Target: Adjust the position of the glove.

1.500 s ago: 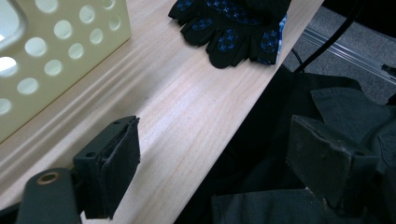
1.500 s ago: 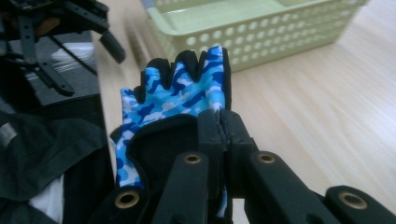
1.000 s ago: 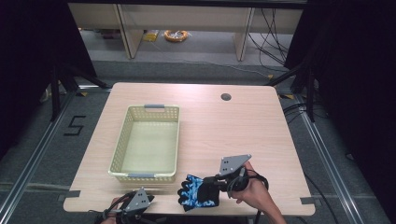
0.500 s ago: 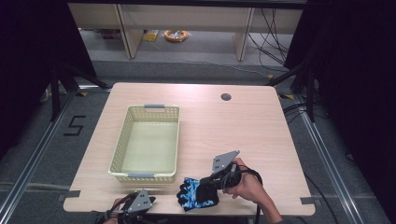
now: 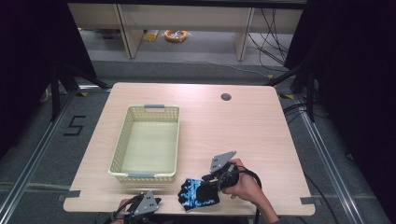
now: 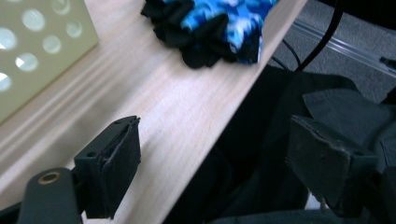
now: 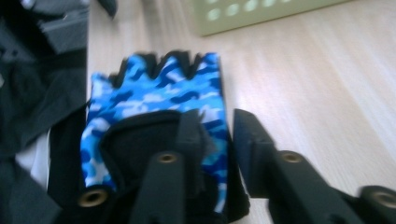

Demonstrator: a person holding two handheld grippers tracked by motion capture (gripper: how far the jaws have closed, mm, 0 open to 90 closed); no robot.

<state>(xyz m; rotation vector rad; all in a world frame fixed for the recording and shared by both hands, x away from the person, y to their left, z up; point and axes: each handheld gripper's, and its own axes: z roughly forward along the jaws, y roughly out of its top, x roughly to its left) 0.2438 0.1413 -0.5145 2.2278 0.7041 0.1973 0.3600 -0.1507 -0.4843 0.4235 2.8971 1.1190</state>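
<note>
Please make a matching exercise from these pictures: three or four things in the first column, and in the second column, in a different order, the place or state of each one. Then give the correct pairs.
Column one:
1. pale yellow perforated plastic basket
2. blue camouflage fingerless fabric glove
3. left claw
4. small dark round hole in the tabletop

Column two:
A. open, at the table's near edge
B. far right part of the table
C. near edge, with the right claw at its black cuff
D. empty, left of centre

Pairs: 1-D, 2-C, 3-A, 4-B
</note>
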